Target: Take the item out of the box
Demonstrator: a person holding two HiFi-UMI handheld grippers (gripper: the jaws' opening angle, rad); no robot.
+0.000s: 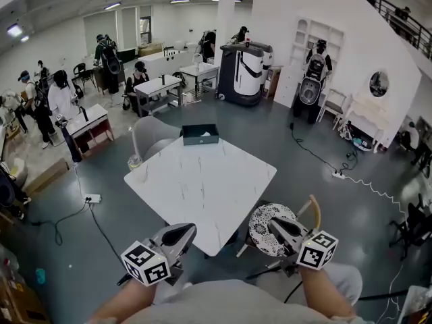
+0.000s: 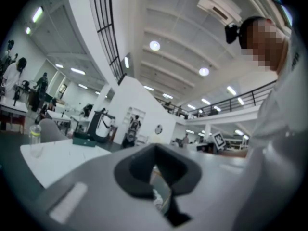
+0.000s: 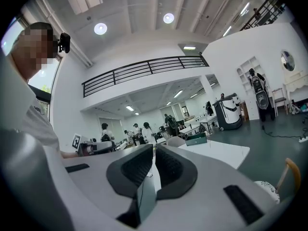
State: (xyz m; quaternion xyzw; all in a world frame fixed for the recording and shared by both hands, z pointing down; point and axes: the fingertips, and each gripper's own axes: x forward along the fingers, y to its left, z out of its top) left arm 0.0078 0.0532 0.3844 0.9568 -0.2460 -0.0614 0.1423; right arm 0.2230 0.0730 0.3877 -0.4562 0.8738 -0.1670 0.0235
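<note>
A dark green open box (image 1: 200,134) sits at the far corner of the white table (image 1: 202,187); what lies inside it is too small to make out. The same box (image 2: 86,139) shows far off in the left gripper view, and the box (image 3: 196,139) shows small in the right gripper view. My left gripper (image 1: 177,235) hovers by the table's near corner, well short of the box, jaws together and empty (image 2: 154,153). To the right of that corner, over a stool, my right gripper (image 1: 283,227) is shut with nothing in it (image 3: 154,150).
A clear plastic bottle (image 1: 135,162) stands at the table's left corner, with a grey chair (image 1: 152,135) behind it. A patterned stool (image 1: 266,238) with a wooden back is beside the near right edge. People, desks and machines fill the room beyond; a cable (image 1: 364,184) crosses the floor.
</note>
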